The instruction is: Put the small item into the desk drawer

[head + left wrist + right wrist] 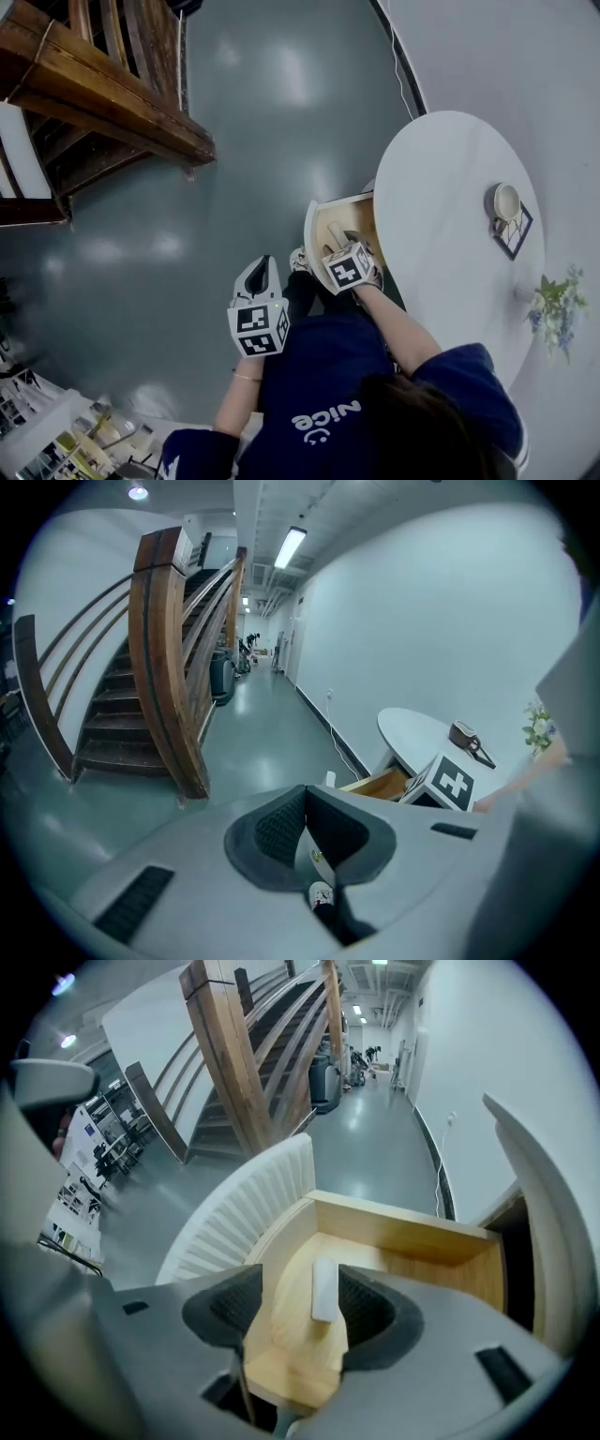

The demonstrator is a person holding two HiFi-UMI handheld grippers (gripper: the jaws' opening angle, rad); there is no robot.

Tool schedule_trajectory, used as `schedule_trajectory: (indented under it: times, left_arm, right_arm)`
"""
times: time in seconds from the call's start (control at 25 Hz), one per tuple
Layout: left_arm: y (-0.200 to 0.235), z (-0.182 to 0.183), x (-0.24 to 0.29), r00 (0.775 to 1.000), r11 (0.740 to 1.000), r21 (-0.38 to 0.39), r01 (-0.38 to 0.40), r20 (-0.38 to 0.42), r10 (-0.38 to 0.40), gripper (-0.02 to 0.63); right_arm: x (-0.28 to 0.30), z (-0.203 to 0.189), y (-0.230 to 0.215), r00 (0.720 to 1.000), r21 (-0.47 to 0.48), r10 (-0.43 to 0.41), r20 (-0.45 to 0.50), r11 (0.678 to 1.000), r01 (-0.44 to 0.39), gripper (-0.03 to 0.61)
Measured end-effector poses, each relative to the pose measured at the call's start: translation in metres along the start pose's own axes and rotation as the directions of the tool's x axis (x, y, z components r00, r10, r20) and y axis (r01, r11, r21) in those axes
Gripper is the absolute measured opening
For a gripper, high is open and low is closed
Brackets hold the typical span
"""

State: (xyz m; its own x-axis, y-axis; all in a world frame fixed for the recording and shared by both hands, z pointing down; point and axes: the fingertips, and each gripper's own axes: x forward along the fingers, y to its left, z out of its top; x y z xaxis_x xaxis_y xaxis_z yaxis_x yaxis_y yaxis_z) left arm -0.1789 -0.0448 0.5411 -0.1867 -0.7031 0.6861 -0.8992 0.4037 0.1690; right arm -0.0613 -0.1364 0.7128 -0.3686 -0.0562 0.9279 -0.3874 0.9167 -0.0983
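Note:
The desk drawer (pixel 321 223) stands pulled out from the left side of the round white table (pixel 450 178). It has a wooden floor and a white ribbed curved front (pixel 234 1213). A small white oblong item (pixel 324 1288) lies flat on the drawer's floor. My right gripper (pixel 300 1307) hangs over the drawer (pixel 394 1241) with its jaws wide open. The item lies between them, close to the right pad, and no pad presses on it. My left gripper (pixel 258 278) hovers over the grey floor to the left of the drawer, its pads (pixel 281 822) together with nothing in them.
A wooden staircase (pixel 103 84) rises at the upper left. On the table stand a cup (pixel 506 201) next to a dark framed square (pixel 514 232), and flowers (pixel 555 305) near the edge. A white wall runs behind the table (pixel 422 731).

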Motion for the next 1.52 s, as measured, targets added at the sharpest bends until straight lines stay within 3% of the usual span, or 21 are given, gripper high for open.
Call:
schedule_trajectory:
  times: [0.36, 0.64, 1.12, 1.52]
  left_arm:
    - [-0.014, 0.021, 0.000, 0.996, 0.997, 0.006, 0.082, 0.045, -0.082, 0.005]
    - [-0.041, 0.042, 0.002, 0.983, 0.985, 0.066, 0.160, 0.079, -0.165, 0.005]
    - [-0.086, 0.069, -0.003, 0.949, 0.949, 0.171, 0.266, 0.126, -0.288, 0.005]
    - [-0.113, 0.096, -0.012, 0.910, 0.914, 0.248, 0.322, 0.183, -0.371, 0.005]
  right_arm:
    - [-0.059, 0.030, 0.007, 0.989, 0.072, -0.017, 0.145, 0.997, 0.006, 0.267]
    - [-0.113, 0.048, -0.002, 0.955, 0.145, -0.071, 0.288, 0.989, 0.030, 0.267]
    - [-0.201, 0.062, -0.019, 0.853, 0.277, -0.203, 0.481, 0.958, 0.072, 0.265]
    - [-0.257, 0.067, -0.033, 0.757, 0.346, -0.317, 0.572, 0.929, 0.128, 0.265]
